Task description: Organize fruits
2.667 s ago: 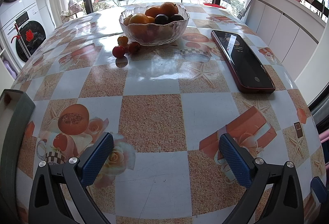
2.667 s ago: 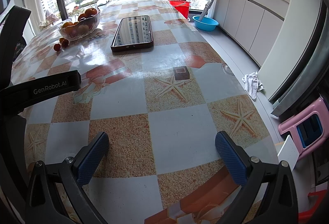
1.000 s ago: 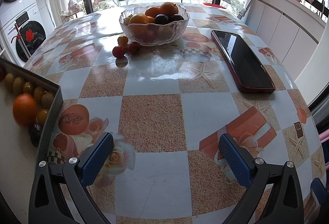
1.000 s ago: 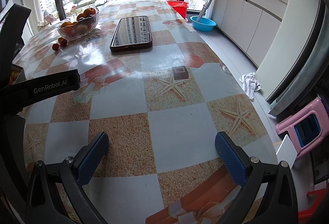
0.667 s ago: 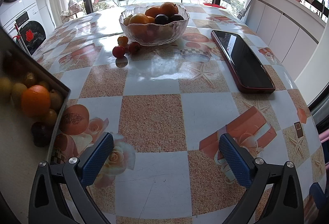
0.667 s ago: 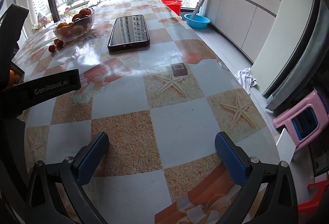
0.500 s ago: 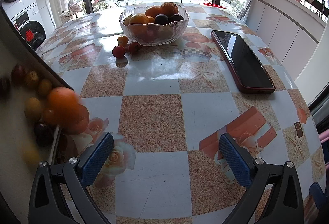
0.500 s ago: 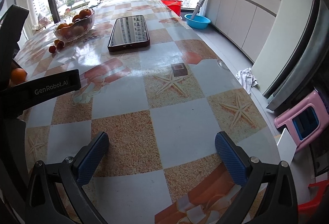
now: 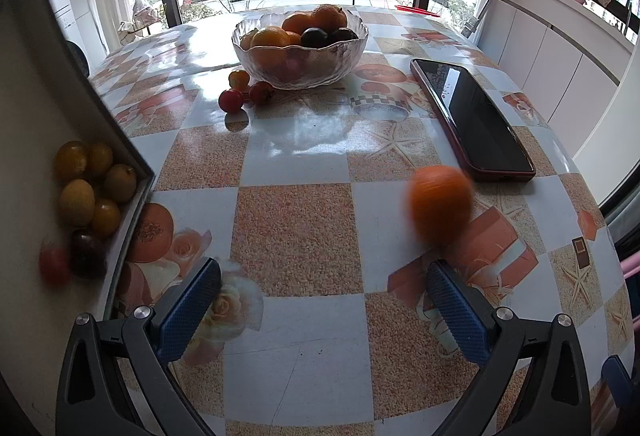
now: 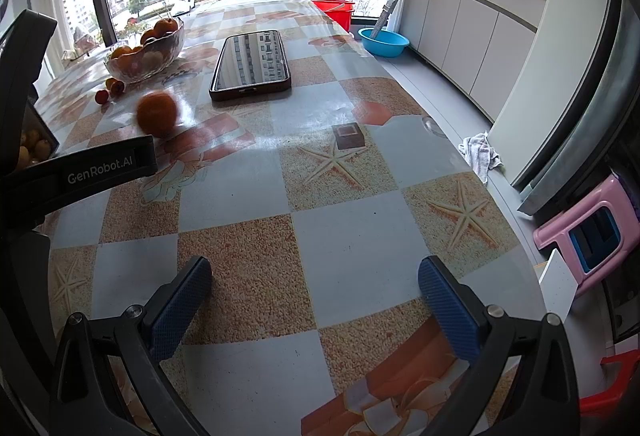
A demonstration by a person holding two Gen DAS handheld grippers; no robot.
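Note:
A blurred orange (image 9: 440,205) is loose on the table just ahead of my left gripper's right finger; it also shows in the right wrist view (image 10: 157,113). A tilted tray (image 9: 132,163) at the left edge holds several small fruits (image 9: 86,187). A glass bowl (image 9: 300,53) of oranges and dark plums stands at the far end, with three small red fruits (image 9: 244,91) beside it. My left gripper (image 9: 320,304) is open and empty above the table. My right gripper (image 10: 314,300) is open and empty.
A dark phone (image 9: 472,115) lies right of the bowl, also in the right wrist view (image 10: 252,61). The table's right edge (image 10: 480,171) drops to a floor with a pink stool (image 10: 588,232), a blue basin (image 10: 383,41) and a red bucket (image 10: 334,9).
A tray of fruit came in from the left and tilted. The orange left the tray and moved right across the table. Both grippers stayed open and almost still.

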